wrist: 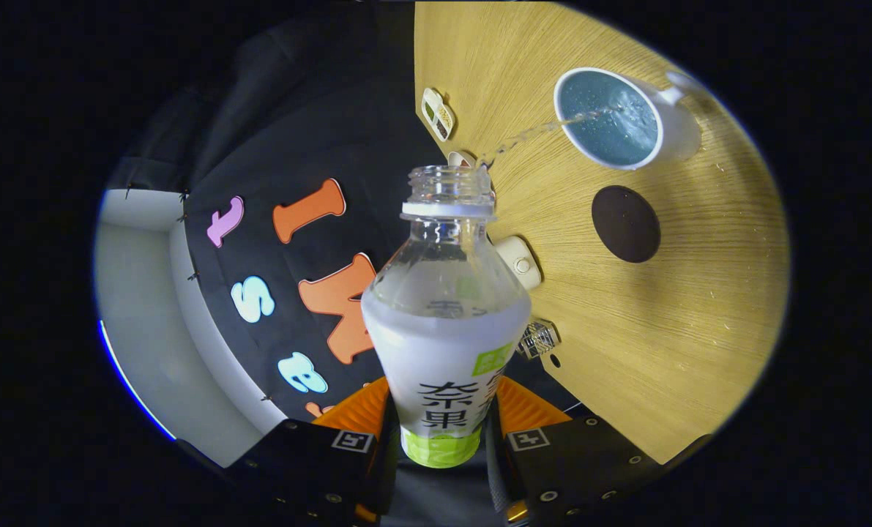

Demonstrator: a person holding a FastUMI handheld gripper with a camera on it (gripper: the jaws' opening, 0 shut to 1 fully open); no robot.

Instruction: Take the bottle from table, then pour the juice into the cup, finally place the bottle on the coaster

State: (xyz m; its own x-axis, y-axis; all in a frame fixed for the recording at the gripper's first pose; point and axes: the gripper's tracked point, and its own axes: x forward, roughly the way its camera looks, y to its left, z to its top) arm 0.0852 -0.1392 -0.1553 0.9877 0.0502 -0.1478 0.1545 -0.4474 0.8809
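My gripper [441, 424] is shut on a clear plastic bottle [446, 322] with a white and green label, both fingers pressing its lower body. The bottle is uncapped and tipped over the wooden table [684, 315]. A thin stream of clear liquid [531, 135] runs from its mouth into a white cup [611, 117] with a blue inside, which stands beyond the bottle. Liquid lies in the cup. A dark round coaster [626, 223] rests on the table between the cup and the fingers.
Along the table's edge by the booth wall lie a small white and green item [438, 113], a white cap-like piece [520, 262] and a small clear faceted object [538, 339]. Bare wood stretches around the coaster.
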